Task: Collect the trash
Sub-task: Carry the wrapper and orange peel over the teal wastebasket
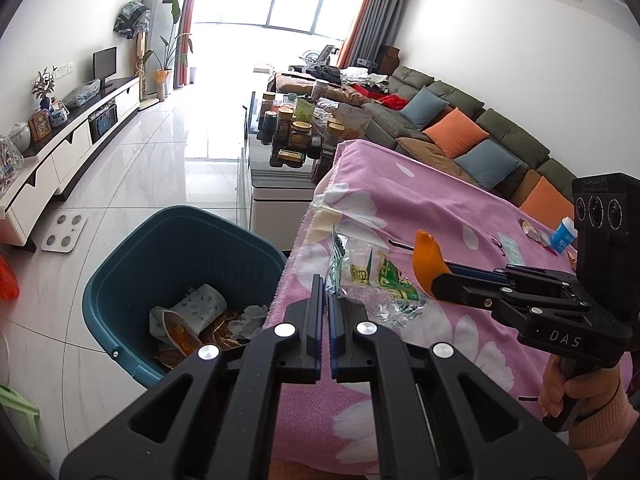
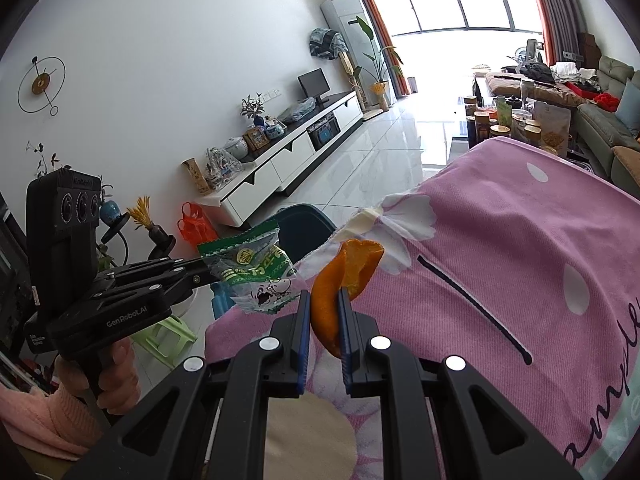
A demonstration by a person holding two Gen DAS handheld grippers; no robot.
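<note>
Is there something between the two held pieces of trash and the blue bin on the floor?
Nothing visible blocks the way. The left tool holds the plastic wrapper and the right tool holds the orange peel, both above the pink cloth's edge; the open blue bin stands directly beside it.

A pink flowered cloth covers the counter. Near its far right edge lie a small blue-and-white container and 1 snack wrapper. On the floor, a blue basket stands against the counter's left edge.
</note>
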